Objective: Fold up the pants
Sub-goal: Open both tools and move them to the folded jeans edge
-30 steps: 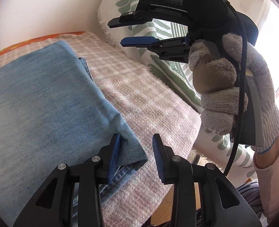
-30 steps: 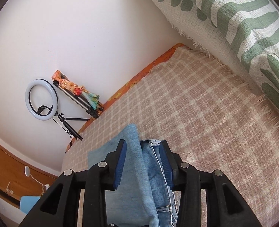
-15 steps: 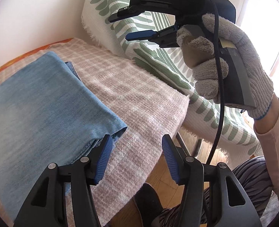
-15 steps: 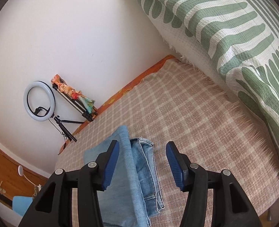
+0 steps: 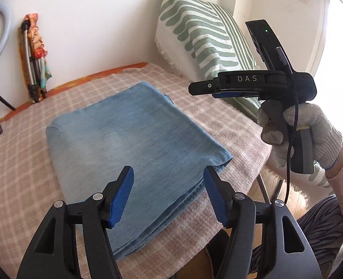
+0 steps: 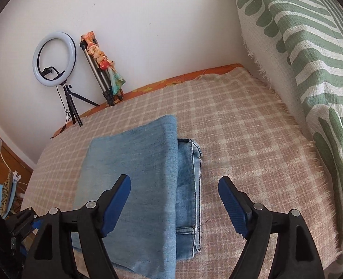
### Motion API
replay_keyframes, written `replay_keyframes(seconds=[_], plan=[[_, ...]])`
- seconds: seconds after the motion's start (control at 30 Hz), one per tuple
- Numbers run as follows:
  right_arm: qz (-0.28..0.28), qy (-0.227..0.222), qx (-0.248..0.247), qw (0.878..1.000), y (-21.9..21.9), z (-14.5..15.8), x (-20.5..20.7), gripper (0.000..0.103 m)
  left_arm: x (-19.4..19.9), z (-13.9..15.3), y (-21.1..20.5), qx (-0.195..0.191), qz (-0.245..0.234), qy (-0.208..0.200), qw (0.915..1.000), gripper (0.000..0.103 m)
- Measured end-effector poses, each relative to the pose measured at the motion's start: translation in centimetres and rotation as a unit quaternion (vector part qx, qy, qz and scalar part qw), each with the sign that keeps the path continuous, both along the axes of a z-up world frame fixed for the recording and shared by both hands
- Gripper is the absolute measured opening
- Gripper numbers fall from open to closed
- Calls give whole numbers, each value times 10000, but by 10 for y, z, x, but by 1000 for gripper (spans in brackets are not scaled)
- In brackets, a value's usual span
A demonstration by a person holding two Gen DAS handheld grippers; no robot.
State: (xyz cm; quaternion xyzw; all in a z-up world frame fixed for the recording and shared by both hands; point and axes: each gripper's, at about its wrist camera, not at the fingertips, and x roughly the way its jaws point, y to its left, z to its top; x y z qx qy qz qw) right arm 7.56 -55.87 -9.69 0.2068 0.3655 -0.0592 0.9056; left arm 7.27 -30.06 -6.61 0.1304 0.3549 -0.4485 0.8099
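The light blue denim pants [image 5: 134,139] lie folded into a flat rectangle on the checked blanket [image 5: 15,174]. In the right wrist view the pants [image 6: 139,181] show a lower layer with its hem sticking out on the right side. My left gripper [image 5: 168,177] is open and empty, raised above the pants' near edge. My right gripper [image 6: 175,186] is open and empty, above the pants' right edge. It also shows from the side in the left wrist view [image 5: 208,88], held in a gloved hand to the right of the pants.
A green-and-white patterned pillow [image 6: 311,58] leans at the right of the bed. A ring light on a tripod [image 6: 55,58] and a folded tripod with a colourful cloth [image 6: 101,69] stand against the white wall. The bed's near edge and the wooden floor [image 5: 271,186] lie lower right.
Both grippers have let go of the pants, opened wide, and pulled back and up. The pants now lie flat and folded on the blanket.
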Motion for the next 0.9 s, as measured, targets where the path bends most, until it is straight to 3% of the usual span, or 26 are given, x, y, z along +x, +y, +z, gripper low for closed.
replay_keyframes(seconds=[0.27, 0.4, 0.53, 0.73, 0.9], plan=[[58, 299, -59, 9995, 4, -22, 18, 88, 35, -2, 21, 120, 497, -79, 9987, 68], [138, 394, -181, 9990, 7, -29, 27, 96, 55, -10, 34, 80, 723, 107, 9973, 68], [206, 437, -118, 9988, 3, -37, 36, 100, 85, -22, 51, -228, 867, 863, 9922, 68], [345, 556, 389, 9971, -11, -54, 50, 100, 132, -51, 75, -468, 1414, 1771, 9729, 68], [499, 675, 930, 9921, -19, -70, 58, 100, 148, -73, 79, -668, 1538, 2402, 9561, 68]])
